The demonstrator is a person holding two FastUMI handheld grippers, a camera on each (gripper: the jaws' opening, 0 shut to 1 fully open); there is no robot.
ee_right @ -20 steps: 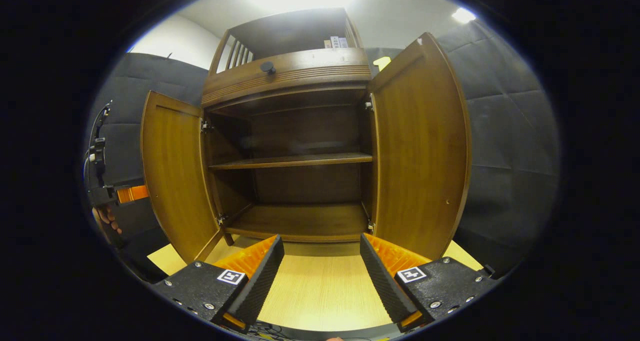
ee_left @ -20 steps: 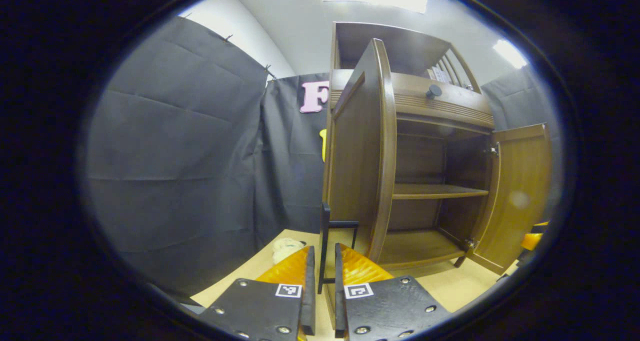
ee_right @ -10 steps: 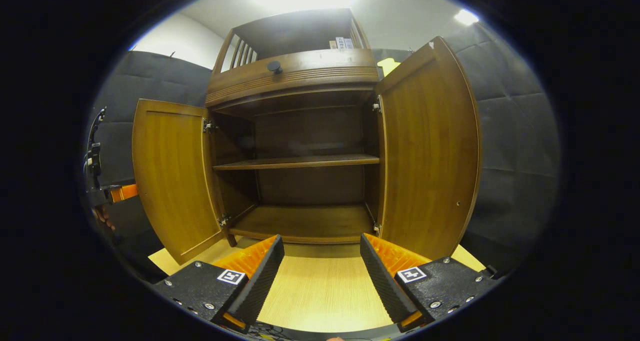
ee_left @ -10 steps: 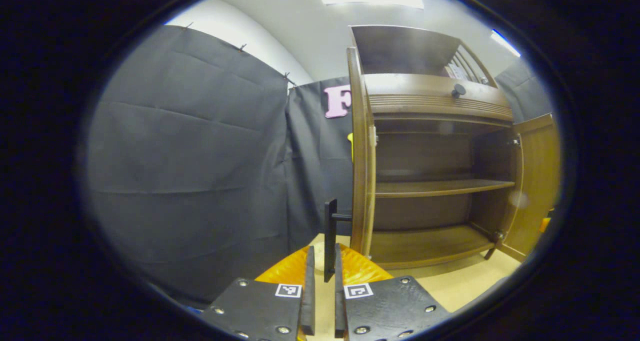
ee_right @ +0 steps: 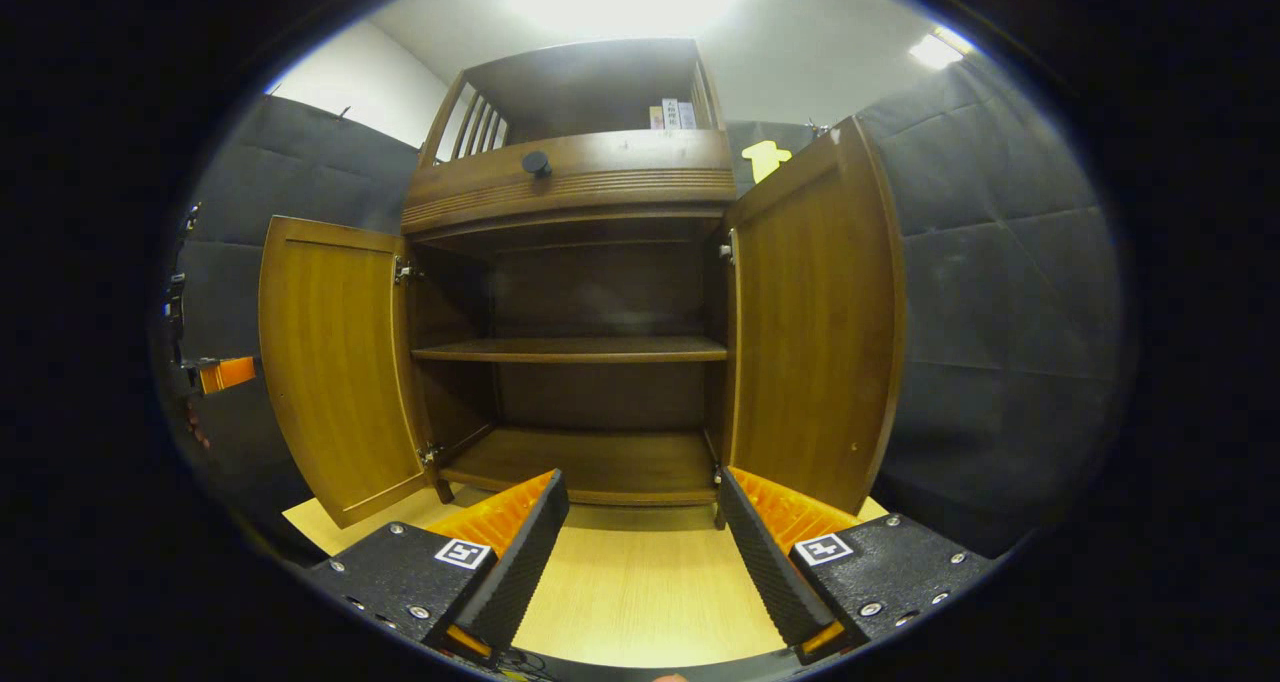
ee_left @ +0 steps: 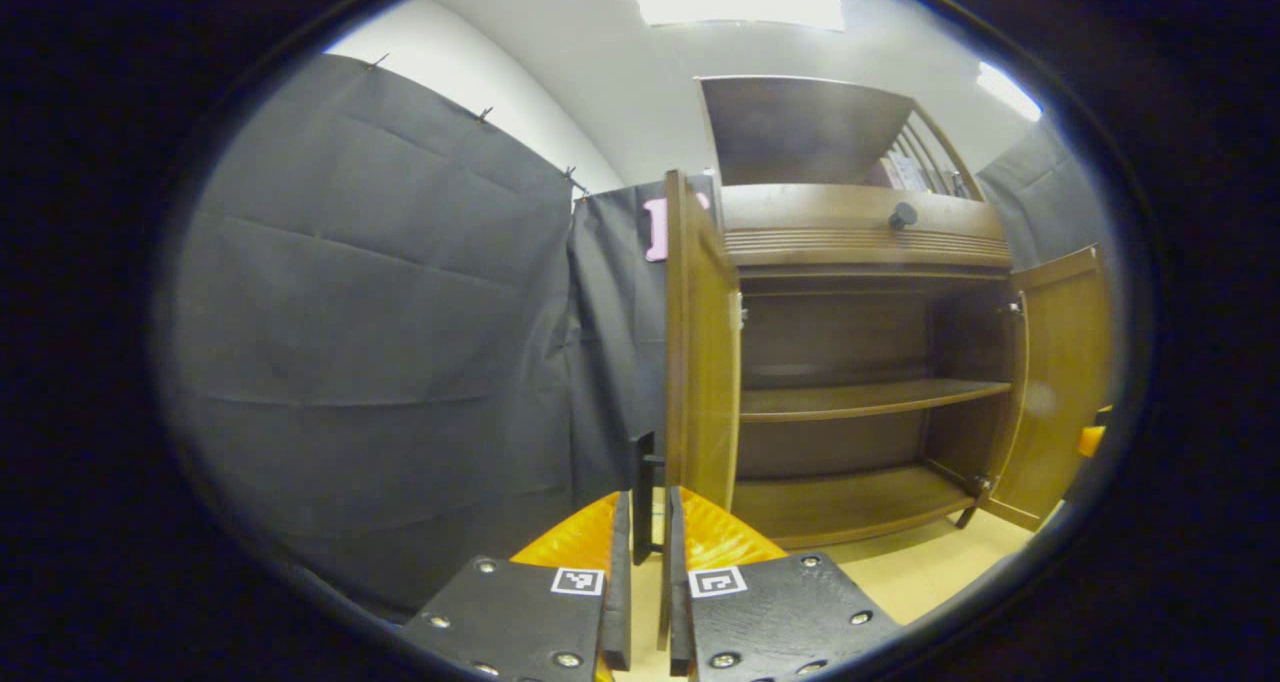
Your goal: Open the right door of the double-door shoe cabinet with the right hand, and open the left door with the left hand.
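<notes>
Both views toward open cabinet (ee_right: 590,362)

We see the shoe cabinet (ee_right: 570,187) standing upright at the centre of the right gripper view, brown wood, with both doors swung wide. Its left door (ee_right: 335,362) hangs open at left of centre, its inner face towards us; the right door (ee_right: 815,312) stands open at right of centre. Between them lie a middle shelf (ee_right: 570,349) and a bottom board (ee_right: 590,460), both bare. In the left gripper view the left door (ee_left: 695,347) shows nearly edge-on at centre, with a dark handle (ee_left: 645,492) on its outer side.
</notes>
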